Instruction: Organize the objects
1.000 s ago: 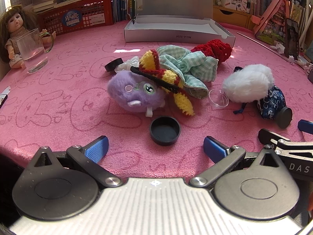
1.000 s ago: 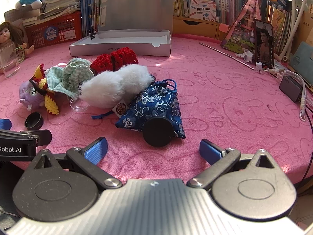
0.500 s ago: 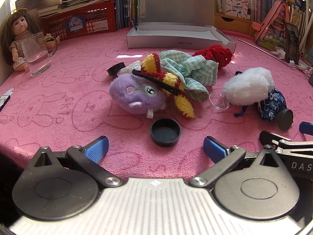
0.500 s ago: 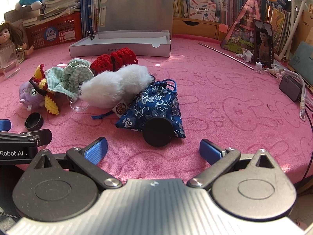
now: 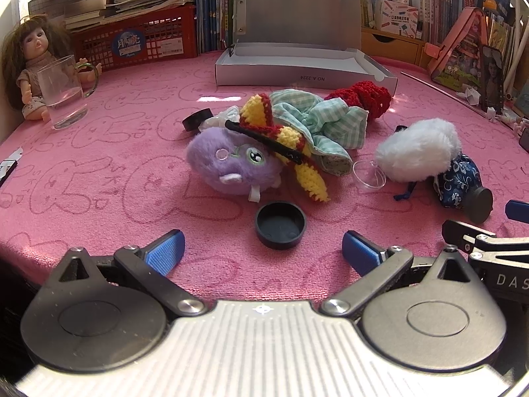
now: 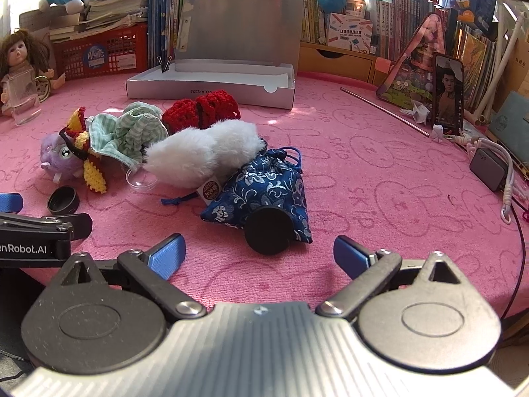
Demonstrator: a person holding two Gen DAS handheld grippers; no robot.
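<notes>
1. We see a loose heap of small things on a pink cloth (image 5: pixel 99 172): a purple plush toy (image 5: pixel 231 168) under a yellow and red crocheted piece (image 5: pixel 297 152), a green checked cloth (image 5: pixel 327 125), a red crocheted item (image 6: pixel 201 109), a white fluffy toy (image 6: pixel 205 155) and a blue floral pouch (image 6: pixel 264 192).
2. Behind the heap stands an open silver box (image 6: pixel 211 87), lid up. It looks nearly empty, so we judge the sorting hardly begun; everything remains to be put away.
3. Our left gripper (image 5: pixel 261 248) hangs low at the near edge with fingers spread wide and nothing between them. A black round cap (image 5: pixel 280 224), hollow side up, lies just ahead, roughly centred between the fingertips, with the purple toy just beyond.
4. Our right gripper (image 6: pixel 258 253) also holds nothing; its wide jaws are closing slightly. A black disc (image 6: pixel 269 230) leans against the pouch just ahead, apart from both fingers.
5. Further off stand a glass mug (image 5: pixel 66 92) and a doll (image 5: pixel 29 63).
</notes>
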